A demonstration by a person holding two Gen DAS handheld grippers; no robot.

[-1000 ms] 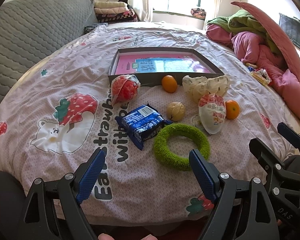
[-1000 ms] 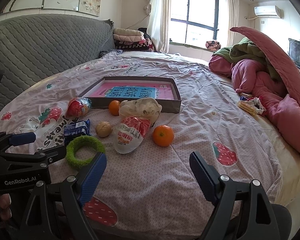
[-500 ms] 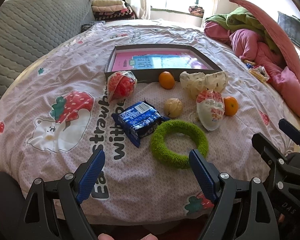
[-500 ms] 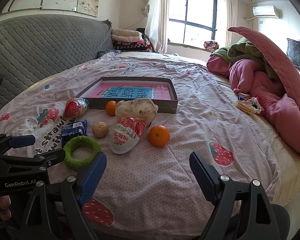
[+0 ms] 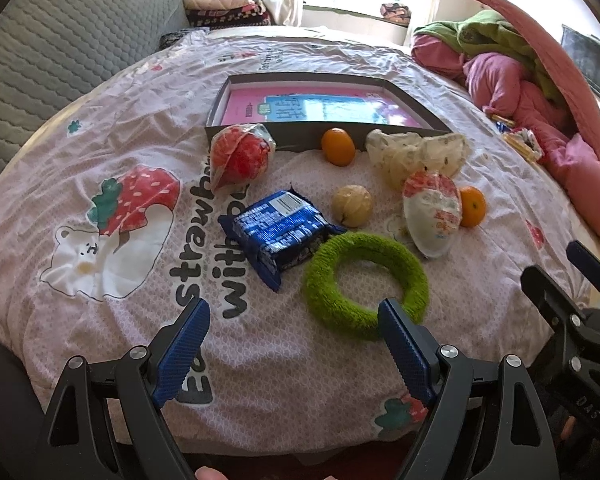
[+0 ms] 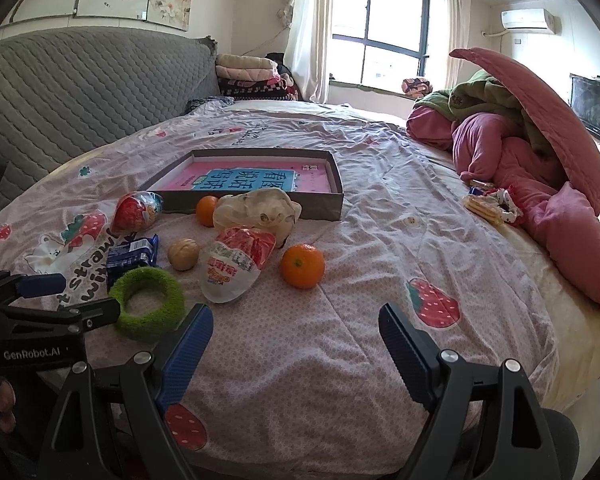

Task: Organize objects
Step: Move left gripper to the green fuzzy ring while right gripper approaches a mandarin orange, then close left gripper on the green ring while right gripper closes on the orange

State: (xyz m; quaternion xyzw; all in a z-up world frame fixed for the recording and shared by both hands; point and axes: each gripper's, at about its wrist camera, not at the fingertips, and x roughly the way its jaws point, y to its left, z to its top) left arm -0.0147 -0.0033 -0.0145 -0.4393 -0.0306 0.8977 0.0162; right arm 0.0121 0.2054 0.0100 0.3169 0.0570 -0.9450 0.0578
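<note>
On the bedspread [image 5: 112,128], pink-white with a strawberry-and-bear print and black lettering, the things to be sorted lay in a loose cluster in front of a shallow grey box [image 5: 296,130] whose floor showed a pink and blue printed sheet. Nearest the left gripper [image 5: 294,344] was a fuzzy green ring [image 5: 328,300], lying flat; the gripper's blue-padded fingers [image 5: 182,350] stood wide apart, holding nothing, and the right-hand pad overlapped the ring's near edge in the left wrist view, though contact could not be told. Touching the ring's far left side was a blue foil snack pack [image 5: 276,230] with a white barcode label, crumpled and lying at an angle. Beyond it a red ball in clear wrap [image 5: 238,160] rested just before the box's near left corner, and a small orange [image 5: 338,146] sat against the box's front wall. A pale tan round fruit [image 5: 352,205] lay between the pack and a white packet with red printing [image 5: 432,212], tapered toward the near end. A second orange [image 6: 302,266] sat just beside that packet on its right, and a crumpled cream plastic bag [image 6: 256,210] lay behind the packet near the box. The right gripper [image 6: 296,344] hovered over bare bedspread well to the right of the cluster, its fingers likewise spread and empty.
</note>
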